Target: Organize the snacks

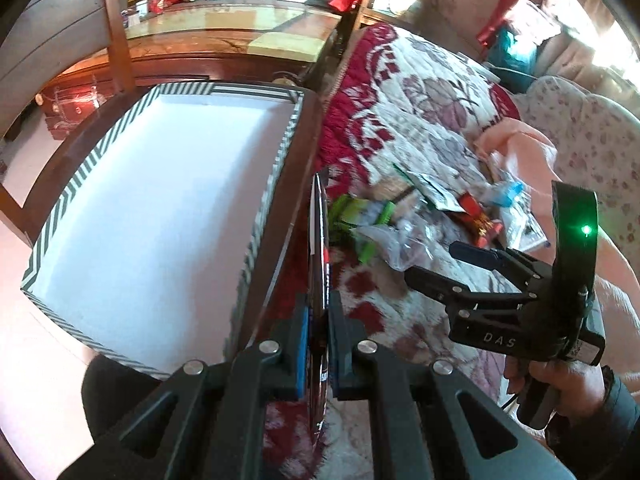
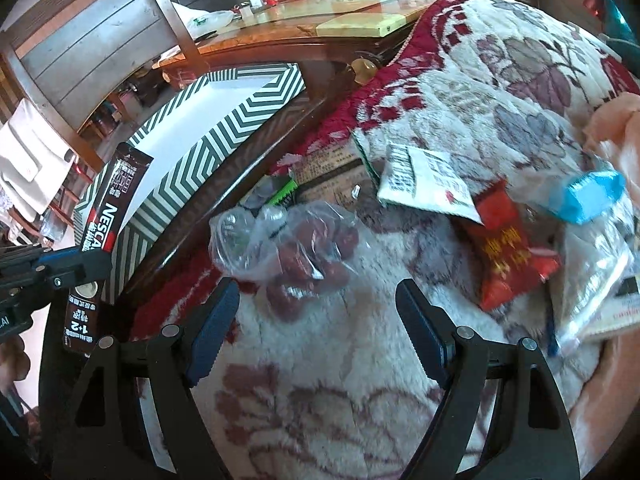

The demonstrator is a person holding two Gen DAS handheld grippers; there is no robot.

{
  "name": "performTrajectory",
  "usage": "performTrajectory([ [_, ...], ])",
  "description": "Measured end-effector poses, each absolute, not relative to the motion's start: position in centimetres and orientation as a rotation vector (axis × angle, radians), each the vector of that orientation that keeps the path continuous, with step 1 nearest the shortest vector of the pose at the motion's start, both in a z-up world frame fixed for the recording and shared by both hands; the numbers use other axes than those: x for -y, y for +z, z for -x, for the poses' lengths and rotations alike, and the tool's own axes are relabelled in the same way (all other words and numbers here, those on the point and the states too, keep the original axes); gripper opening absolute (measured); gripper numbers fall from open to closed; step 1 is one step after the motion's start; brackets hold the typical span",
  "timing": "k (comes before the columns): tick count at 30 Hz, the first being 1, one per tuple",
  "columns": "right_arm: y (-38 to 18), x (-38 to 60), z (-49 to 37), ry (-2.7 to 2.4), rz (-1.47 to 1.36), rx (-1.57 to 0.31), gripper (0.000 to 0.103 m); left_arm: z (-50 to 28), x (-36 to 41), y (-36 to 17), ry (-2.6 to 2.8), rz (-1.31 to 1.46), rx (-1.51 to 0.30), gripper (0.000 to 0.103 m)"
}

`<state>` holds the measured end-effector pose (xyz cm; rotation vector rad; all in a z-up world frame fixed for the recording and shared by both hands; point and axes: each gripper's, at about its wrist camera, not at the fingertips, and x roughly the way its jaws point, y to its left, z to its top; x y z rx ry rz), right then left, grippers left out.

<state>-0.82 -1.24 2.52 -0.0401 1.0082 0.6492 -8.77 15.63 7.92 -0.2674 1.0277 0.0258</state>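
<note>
Two grippers appear in both wrist views. The left gripper (image 1: 319, 344) has its fingers closed flat on a dark Nescafé sachet (image 2: 105, 216), seen edge-on in its own view as a thin strip between the blue pads. In the right wrist view the same sachet stands roughly upright, with its printed face showing, against the outer wall of the box. The left gripper holds it just beside the near wall of the box, over the dark wooden rail (image 1: 296, 184) that separates the box from the blanket.

The box (image 1: 256, 240) is rectangular, with a green-and-white chevron pattern on its walls and a plain white floor. No item lies inside the visible part of it.

The right gripper (image 2: 316, 320) has its fingers spread wide, with nothing between them. It hovers over a fleece blanket (image 2: 320, 380) with a red and mauve floral print. A hand (image 1: 560, 388) grips its handle at the lower right of the left wrist view.

The remaining snacks lie in a loose pile on the blanket:
- A clear plastic bag of red dates (image 2: 296, 248) lies just ahead of the right gripper's fingers.
- A red packet with gold lettering (image 2: 508, 252) lies to the right of the bag.
- A white packet with printed text (image 2: 428, 176) overlaps the red packet's upper edge.
- A blue-wrapped item (image 2: 588, 196) lies at the far right.
- A green wrapper (image 2: 286, 190) lies near the rail.
</note>
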Motion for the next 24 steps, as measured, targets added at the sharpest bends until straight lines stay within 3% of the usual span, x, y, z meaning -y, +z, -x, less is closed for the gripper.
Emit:
performTrajectory([
  [5, 1.8, -0.1, -0.2, 0.689, 0.075, -1.015, 0.080, 8.3, -16.2, 7.7, 0.039, 0.276, -1.027, 0.010],
  [7, 1.6, -0.4, -0.7, 0.712, 0.076, -1.027, 0.068, 8.2, -16.3, 7.5, 0.039, 0.277, -1.031, 0.010],
  [8, 1.3, -0.5, -1.0, 0.731, 0.069, -1.042, 0.056, 8.2, -16.3, 7.4, 0.039, 0.277, -1.033, 0.010],
  [15, 1.3, 0.0, -0.7, 0.777, 0.047, -1.050, 0.033, 8.1, -16.3, 7.1, 0.056, 0.270, -1.035, 0.010],
  [24, 3.6, 1.7, 0.9, 0.781, 0.019, -1.007, 0.032, 8.3, -16.4, 7.6, 0.077, 0.253, -1.017, 0.010],
])
